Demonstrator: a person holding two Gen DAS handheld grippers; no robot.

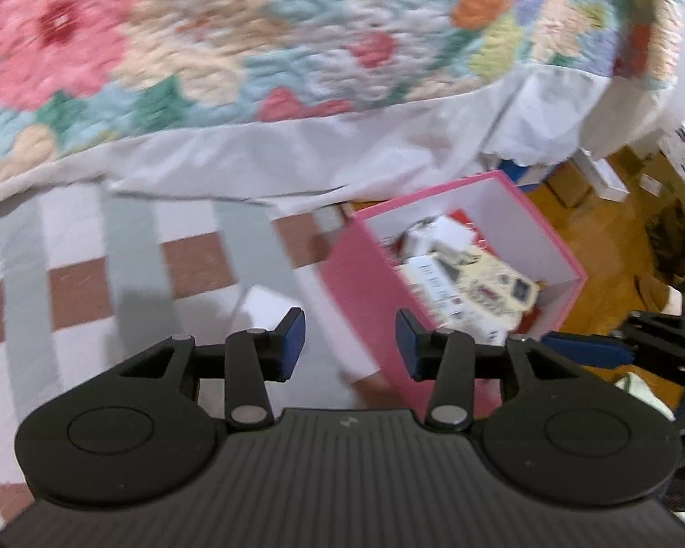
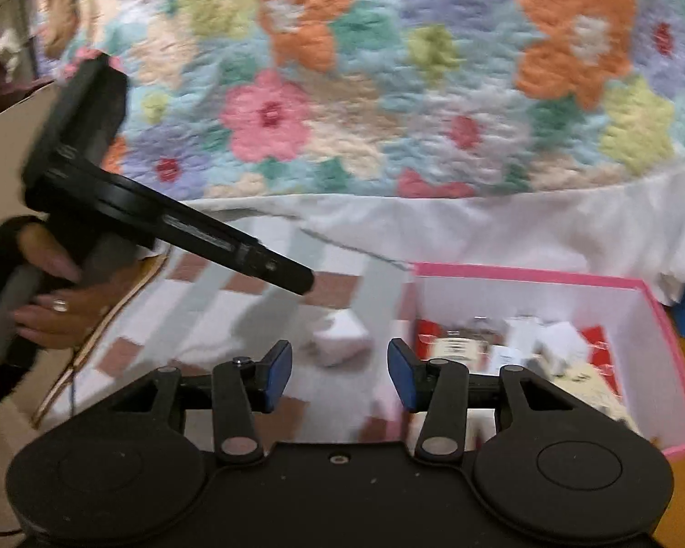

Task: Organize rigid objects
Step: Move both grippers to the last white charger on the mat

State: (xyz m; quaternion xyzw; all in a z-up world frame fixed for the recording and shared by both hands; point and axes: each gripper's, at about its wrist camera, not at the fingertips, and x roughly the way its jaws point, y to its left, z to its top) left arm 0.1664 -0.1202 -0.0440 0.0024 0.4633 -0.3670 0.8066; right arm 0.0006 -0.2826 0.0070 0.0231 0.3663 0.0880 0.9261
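Note:
A pink box (image 1: 365, 292) with white inner walls stands on a striped mat beside the bed; it also shows in the right wrist view (image 2: 662, 319). Several small boxes and cards (image 1: 470, 283) lie inside it. A small white box (image 2: 340, 338) lies on the mat left of the pink box, also in the left wrist view (image 1: 269, 306). My left gripper (image 1: 350, 345) is open and empty above the mat by the pink box's near wall. My right gripper (image 2: 340, 372) is open and empty, just short of the white box.
A flowered quilt (image 2: 388, 91) with a white skirt hangs over the bed behind. The mat (image 1: 77, 292) has white, grey and brown stripes. Cardboard boxes (image 1: 616, 173) stand on the wooden floor at the far right. The left tool and hand (image 2: 68, 228) cross the right view.

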